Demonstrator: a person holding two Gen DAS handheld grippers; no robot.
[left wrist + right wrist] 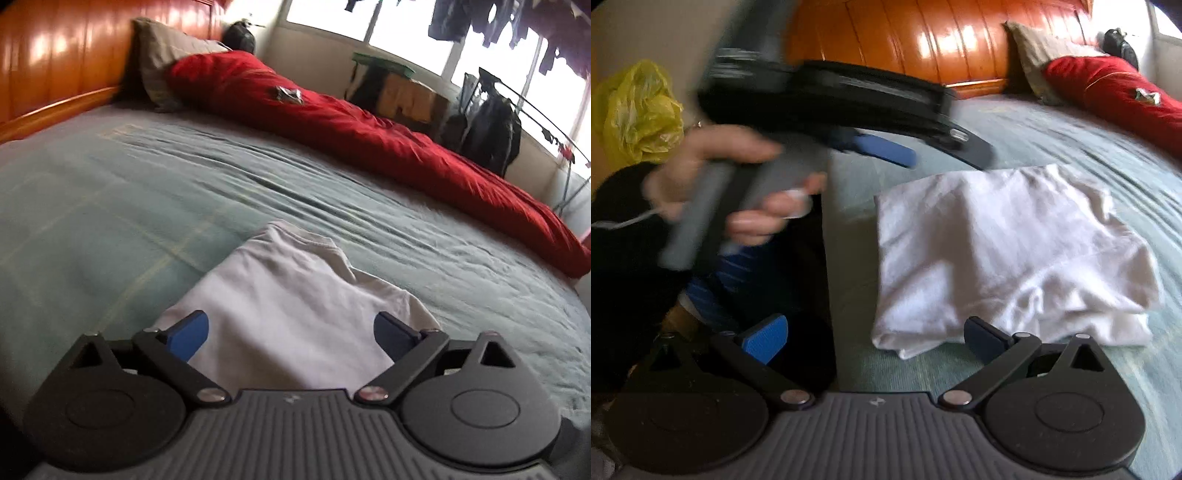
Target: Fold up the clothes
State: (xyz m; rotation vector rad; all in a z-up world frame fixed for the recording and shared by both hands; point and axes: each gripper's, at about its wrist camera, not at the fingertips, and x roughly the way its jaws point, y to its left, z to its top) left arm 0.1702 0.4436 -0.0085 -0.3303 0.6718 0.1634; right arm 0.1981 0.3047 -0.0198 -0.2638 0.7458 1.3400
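A white garment (1008,251) lies folded into a thick rectangle on the grey-green bed sheet (1052,140), near the bed's edge. My right gripper (873,338) hangs open at the garment's near left corner, its right pad (982,339) in front of the cloth's edge, and nothing is pinched. A person's hand (738,184) holds my left gripper (897,155), blurred, in the air above and to the left of the garment. In the left wrist view that gripper (290,332) stands wide open over the garment (288,295), its blue pads (188,336) apart from the cloth.
A long red duvet (369,129) lies rolled along the far side of the bed, with a beige pillow (166,62) against the wooden headboard (55,55). A yellow plastic bag (635,110) sits off the bed at left. A rack of dark clothes (495,122) stands by the window.
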